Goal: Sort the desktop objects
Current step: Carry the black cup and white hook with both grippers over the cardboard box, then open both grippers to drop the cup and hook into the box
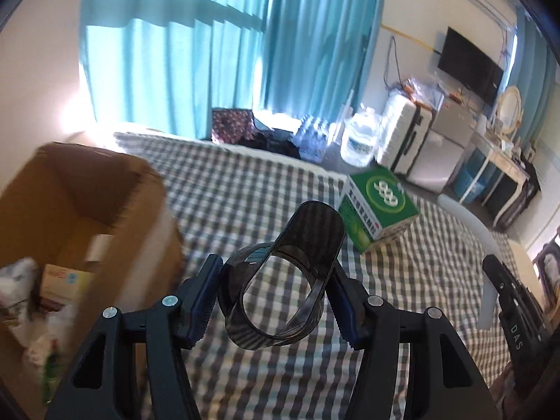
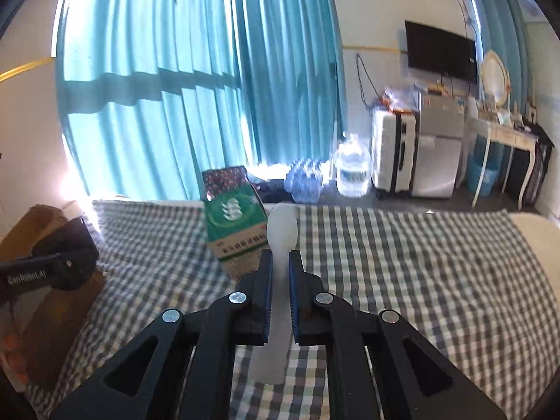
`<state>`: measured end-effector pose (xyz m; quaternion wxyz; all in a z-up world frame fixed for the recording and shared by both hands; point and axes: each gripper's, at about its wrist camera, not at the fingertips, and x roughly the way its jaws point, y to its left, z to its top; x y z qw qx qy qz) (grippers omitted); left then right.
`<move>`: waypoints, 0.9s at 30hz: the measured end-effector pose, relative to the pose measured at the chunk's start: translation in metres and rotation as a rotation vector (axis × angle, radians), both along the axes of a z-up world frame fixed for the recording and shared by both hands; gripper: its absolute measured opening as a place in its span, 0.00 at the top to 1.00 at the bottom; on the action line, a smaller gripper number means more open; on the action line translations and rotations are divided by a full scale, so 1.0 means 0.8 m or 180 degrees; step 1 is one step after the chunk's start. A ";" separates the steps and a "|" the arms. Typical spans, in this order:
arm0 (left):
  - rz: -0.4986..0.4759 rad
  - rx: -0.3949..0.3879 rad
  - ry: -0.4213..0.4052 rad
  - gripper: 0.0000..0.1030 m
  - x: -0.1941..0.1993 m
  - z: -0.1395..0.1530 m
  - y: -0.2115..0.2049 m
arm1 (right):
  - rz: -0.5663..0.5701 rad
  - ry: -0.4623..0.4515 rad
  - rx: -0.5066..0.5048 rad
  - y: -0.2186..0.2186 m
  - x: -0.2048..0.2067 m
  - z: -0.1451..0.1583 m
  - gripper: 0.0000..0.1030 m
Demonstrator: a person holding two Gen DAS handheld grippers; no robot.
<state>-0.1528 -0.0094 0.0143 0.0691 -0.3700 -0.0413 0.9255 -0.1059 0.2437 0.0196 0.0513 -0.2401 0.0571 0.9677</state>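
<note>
My left gripper is shut on a dark smoky see-through plastic holder of two joined tubes and holds it above the checked cloth. An open cardboard box with packets and white wrapping stands just to its left. My right gripper is shut on a long white translucent plastic piece with a rounded end, which also shows in the left wrist view. A green and white carton stands on the cloth ahead; it also shows in the right wrist view.
The checked cloth covers a wide flat surface. Beyond its far edge are blue curtains, a pack of water bottles, a large water jug, a white suitcase and a small fridge. The left gripper's body shows at left.
</note>
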 end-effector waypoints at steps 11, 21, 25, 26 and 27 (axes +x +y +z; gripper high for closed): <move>0.0795 0.0061 0.0105 0.42 0.054 0.055 -0.160 | 0.0845 0.0288 -0.0024 -0.150 0.029 0.113 0.92; 0.1204 0.0322 -0.0134 0.42 0.057 0.008 -0.270 | 0.1716 -0.0067 -0.0268 -0.341 -0.037 0.097 0.92; 0.1262 0.0430 -0.0184 0.42 0.052 -0.007 -0.292 | 0.1798 -0.0278 -0.0380 -0.382 -0.070 0.071 0.89; 0.1267 0.0445 -0.0186 0.42 0.051 -0.009 -0.294 | 0.1815 -0.0331 -0.0412 -0.388 -0.077 0.066 0.86; 0.1271 0.0454 -0.0189 0.42 0.050 -0.011 -0.296 | 0.1812 -0.0373 -0.0438 -0.392 -0.083 0.062 0.81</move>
